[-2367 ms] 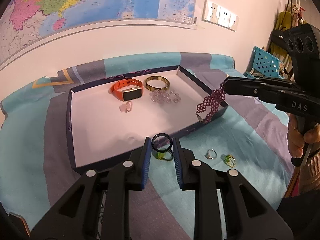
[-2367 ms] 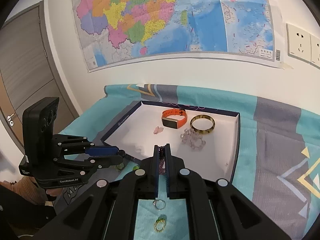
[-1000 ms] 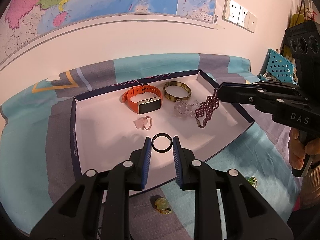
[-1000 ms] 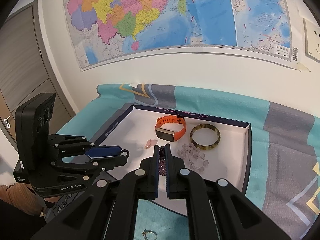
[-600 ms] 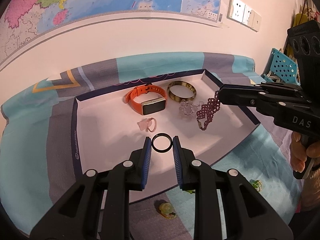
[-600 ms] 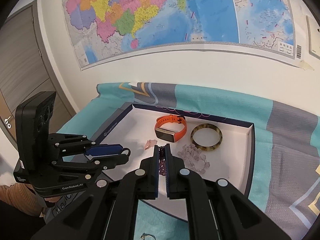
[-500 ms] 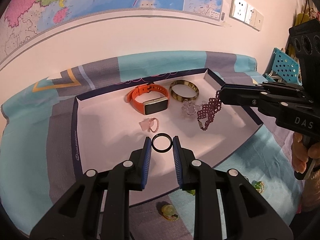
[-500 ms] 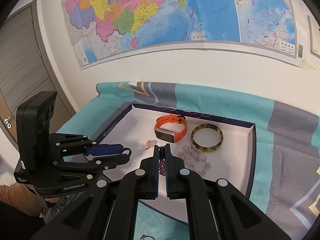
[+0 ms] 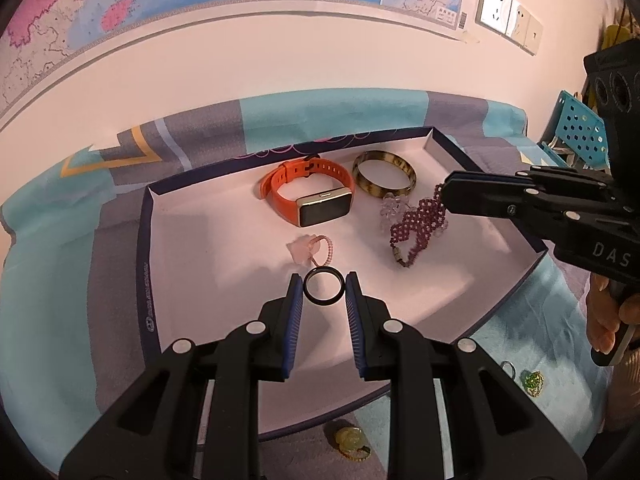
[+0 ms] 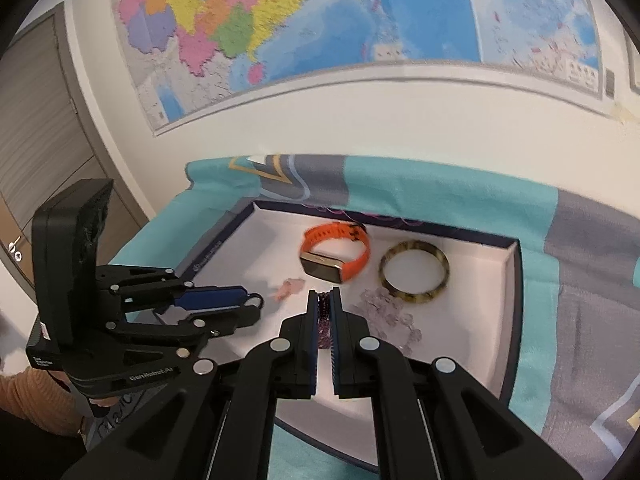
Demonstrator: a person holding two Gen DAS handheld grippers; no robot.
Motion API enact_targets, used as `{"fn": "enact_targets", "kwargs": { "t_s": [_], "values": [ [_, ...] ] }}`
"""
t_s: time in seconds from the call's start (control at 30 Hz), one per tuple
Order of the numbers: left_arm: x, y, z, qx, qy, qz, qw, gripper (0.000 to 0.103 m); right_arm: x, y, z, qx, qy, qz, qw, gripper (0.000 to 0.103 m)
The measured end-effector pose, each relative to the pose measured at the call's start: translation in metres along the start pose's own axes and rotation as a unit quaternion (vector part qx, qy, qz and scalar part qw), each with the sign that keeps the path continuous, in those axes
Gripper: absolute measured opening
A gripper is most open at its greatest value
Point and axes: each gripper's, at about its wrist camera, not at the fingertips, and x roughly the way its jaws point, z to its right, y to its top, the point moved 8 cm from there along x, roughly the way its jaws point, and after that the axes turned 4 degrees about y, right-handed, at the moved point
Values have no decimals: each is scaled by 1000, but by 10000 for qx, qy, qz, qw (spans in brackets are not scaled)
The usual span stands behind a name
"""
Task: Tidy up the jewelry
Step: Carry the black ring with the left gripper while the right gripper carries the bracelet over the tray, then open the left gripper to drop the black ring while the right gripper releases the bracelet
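Note:
My left gripper is shut on a black ring, held above the white floor of the navy-edged tray. From the right, my right gripper is shut on a purple beaded bracelet, whose lower end hangs down to the tray floor. In the right wrist view the bracelet shows between the closed pads of the right gripper, and the left gripper with the black ring is at the left. Inside the tray lie an orange watch, a tortoiseshell bangle, a clear bead bracelet and a pink bead ring.
A teal and grey cloth covers the table. On it, in front of the tray, lie a yellow-green ring, a silver ring and a green ring. A wall with a map stands behind. A blue perforated basket is at the far right.
Both grippers have moved forward and down over the tray. The purple bracelet now hangs lower, with its end down at the tray floor beside the clear beads.

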Motion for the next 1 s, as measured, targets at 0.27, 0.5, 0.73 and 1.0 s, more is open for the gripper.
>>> {"fn": "enact_targets", "kwargs": {
  "t_s": [0.27, 0.5, 0.73, 1.0],
  "values": [
    [15, -2, 4, 44, 49, -187, 9998, 22, 5, -11, 21, 175, -257, -166, 9994, 4],
    [23, -1, 10, 116, 26, -261, 9996, 22, 8, -14, 32, 283, -400, -217, 9986, 4],
    [20, 0, 11, 111, 17, -193, 9998, 34, 5, -19, 40, 437, -525, -251, 9974, 19],
    [-27, -6, 2, 12, 33, 314, 9995, 41, -23, -24, 23, 273, -407, -5, 9988, 29]
  ]
}}
